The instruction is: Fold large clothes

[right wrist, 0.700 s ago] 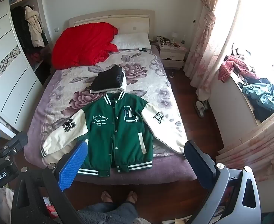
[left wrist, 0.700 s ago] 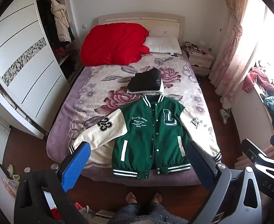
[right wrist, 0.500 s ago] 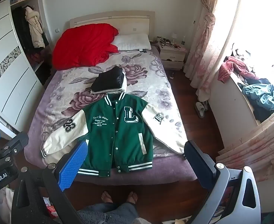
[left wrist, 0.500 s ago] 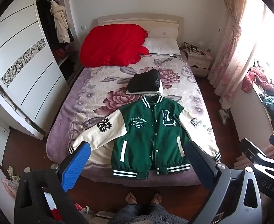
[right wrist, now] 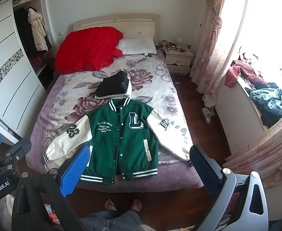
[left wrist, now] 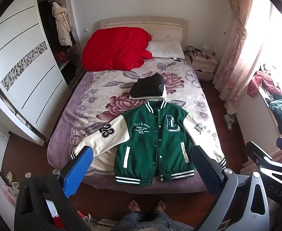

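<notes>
Spread flat, front up and snapped closed, near the foot edge of the bed: a green varsity jacket with cream sleeves and striped knit trim. Hem close to the foot edge, collar toward the headboard, both sleeves angled outward toward the two foot corners. A black "23" patch on one sleeve, a large white "L" on the chest, small white script beside the snap line.

Touching the collar, just beyond it toward the bed's middle: a folded black garment with a pale fleecy lining. At the headboard end, a bunched bright red quilt next to a white pillow. Underneath everything, a mauve blanket printed with large roses.

Left gripper held up in the air in front of the foot of the bed, jaws spread wide, one blue ribbed pad and one dark pad framing the jacket's hem, nothing between them. Right gripper likewise raised short of the bed, jaws wide apart and holding nothing, clear of the fabric.

Beside the bed: a white sliding-door wardrobe with coats hanging in an open section, a cream nightstand by the headboard corner, pink floral curtains at the bright window. Bare feet in sandals on the dark wood floor below the foot edge.
</notes>
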{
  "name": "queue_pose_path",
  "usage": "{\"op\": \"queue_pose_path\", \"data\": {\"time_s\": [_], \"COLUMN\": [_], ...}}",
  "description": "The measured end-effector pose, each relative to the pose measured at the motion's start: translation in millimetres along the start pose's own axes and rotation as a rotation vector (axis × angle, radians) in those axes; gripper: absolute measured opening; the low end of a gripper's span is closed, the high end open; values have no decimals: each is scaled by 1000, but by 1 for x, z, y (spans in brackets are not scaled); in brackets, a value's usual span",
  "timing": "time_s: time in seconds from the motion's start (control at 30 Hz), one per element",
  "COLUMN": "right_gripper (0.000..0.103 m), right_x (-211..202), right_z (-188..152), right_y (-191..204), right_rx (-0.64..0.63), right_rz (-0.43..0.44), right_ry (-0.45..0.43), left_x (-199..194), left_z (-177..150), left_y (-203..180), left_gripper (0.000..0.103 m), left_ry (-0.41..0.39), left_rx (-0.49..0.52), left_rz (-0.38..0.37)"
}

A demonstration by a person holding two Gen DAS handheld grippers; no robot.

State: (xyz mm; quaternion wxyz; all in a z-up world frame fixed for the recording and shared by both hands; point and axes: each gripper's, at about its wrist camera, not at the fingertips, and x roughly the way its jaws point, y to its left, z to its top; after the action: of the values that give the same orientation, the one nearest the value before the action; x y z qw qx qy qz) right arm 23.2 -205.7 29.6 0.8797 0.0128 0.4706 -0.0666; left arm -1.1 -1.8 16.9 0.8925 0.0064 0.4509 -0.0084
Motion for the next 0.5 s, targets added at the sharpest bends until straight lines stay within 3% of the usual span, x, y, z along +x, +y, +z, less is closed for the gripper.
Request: {"op": "queue_pose_path", "data": {"time_s": [0.5], "right_gripper": [103], "right_x": [-3], "right_z": [4], "right_y": [4], "right_rx": [-2], "right_rz": [2], "right_ry": [-10], "left_x": [-5], "left_z": [4], "left_y": [-1], "left_gripper": [103], "left_ry": [-5], "left_rx": [-1], "left_rz": [-2]}}
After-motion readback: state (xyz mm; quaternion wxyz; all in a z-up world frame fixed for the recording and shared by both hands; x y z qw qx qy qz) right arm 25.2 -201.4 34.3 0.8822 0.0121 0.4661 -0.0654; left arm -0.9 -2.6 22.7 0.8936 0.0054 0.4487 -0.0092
